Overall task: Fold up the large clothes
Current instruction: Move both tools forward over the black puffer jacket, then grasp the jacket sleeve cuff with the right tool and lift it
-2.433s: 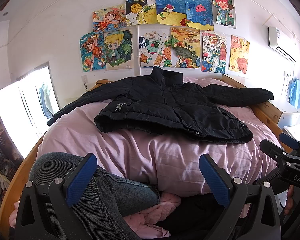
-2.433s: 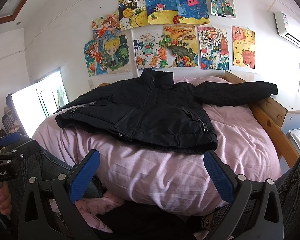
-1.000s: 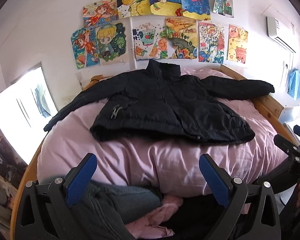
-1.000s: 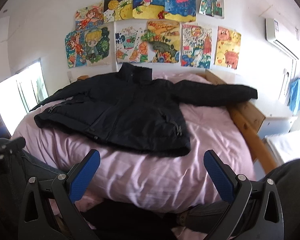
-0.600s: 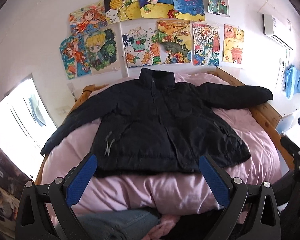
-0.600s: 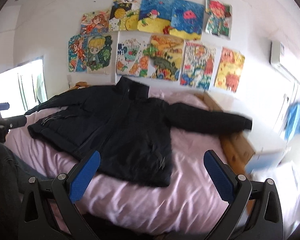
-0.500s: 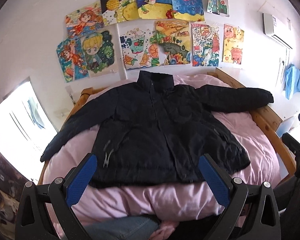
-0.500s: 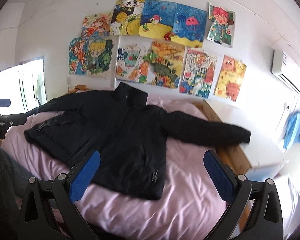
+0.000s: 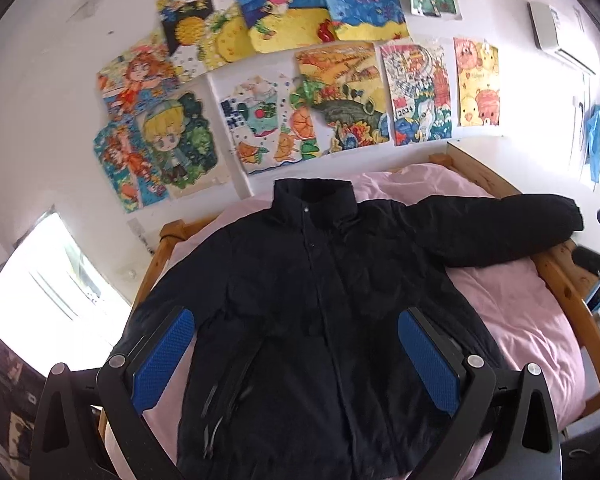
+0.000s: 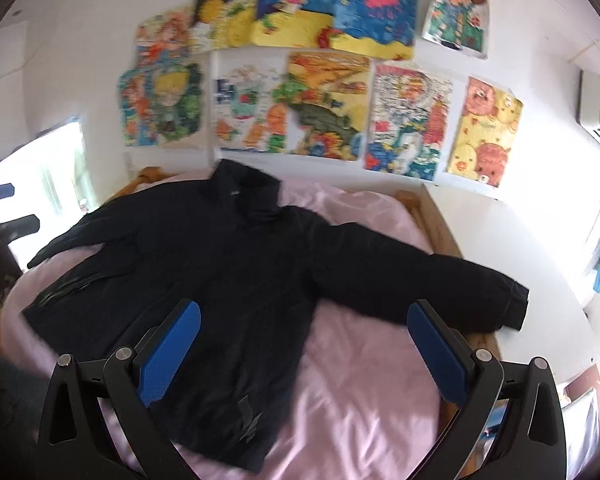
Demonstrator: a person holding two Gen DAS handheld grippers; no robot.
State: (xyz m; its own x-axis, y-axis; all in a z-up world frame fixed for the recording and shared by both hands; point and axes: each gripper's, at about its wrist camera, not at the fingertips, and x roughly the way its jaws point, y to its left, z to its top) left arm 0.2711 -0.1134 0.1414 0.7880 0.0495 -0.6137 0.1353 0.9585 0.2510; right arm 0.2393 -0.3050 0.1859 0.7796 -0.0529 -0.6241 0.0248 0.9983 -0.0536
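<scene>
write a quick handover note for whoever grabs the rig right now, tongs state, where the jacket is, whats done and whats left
Left tongs: open, empty, above the lower front of the black jacket.
Right tongs: open, empty, over the jacket's hem side, facing the outstretched sleeve.
Jacket: front up, spread flat on the pink bedding, collar toward the wall of drawings, both sleeves out; that sleeve's cuff overhangs the wooden bed frame.
Done: only laid out.
Left: all folds; sleeves in first seems sensible.
</scene>
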